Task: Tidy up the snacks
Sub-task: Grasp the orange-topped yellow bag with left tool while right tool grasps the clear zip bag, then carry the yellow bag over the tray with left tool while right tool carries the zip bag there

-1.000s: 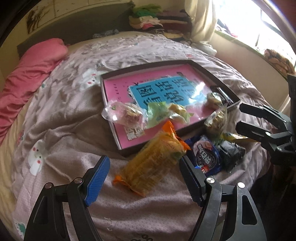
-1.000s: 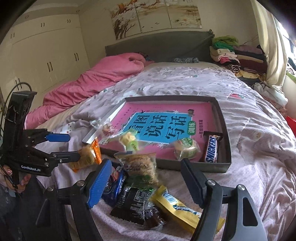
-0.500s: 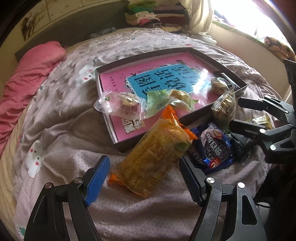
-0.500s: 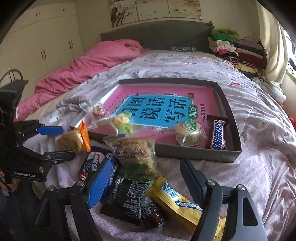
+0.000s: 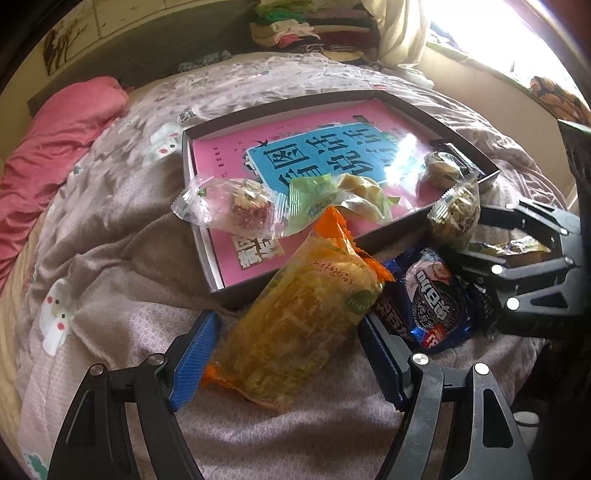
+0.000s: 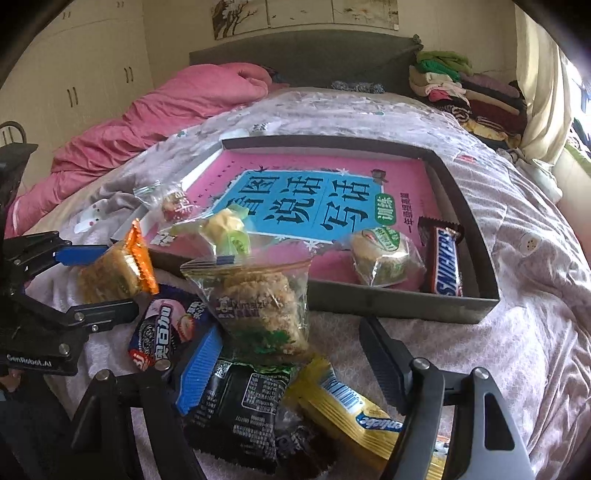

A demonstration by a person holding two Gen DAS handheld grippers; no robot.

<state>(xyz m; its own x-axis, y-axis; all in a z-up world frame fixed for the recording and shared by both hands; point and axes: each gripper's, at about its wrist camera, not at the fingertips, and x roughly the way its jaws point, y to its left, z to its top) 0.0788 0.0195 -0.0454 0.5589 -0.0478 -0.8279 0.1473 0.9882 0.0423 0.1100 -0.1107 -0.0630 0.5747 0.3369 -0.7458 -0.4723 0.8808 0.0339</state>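
bedspread (image 6: 524, 206): pale mauve, printed, covering the bed
duvet (image 6: 155, 110): pink, bunched along the left side
headboard (image 6: 303, 55): grey, upholstered
folded clothes (image 6: 469, 92): stacked by the curtain
wardrobe (image 6: 92, 62): cream doors, far left
painting (image 6: 306, 14): above the headboard

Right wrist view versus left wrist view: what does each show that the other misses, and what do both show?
Only the right wrist view shows the Snickers bar in the tray's corner, the black packet and the yellow bar on the bedspread.

Only the left wrist view shows the orange-ended snack bag full length, between the open left hand-held gripper's fingers.

Both show the dark tray with its pink booklet, the blue Oreo pack and the clear-bagged cake.
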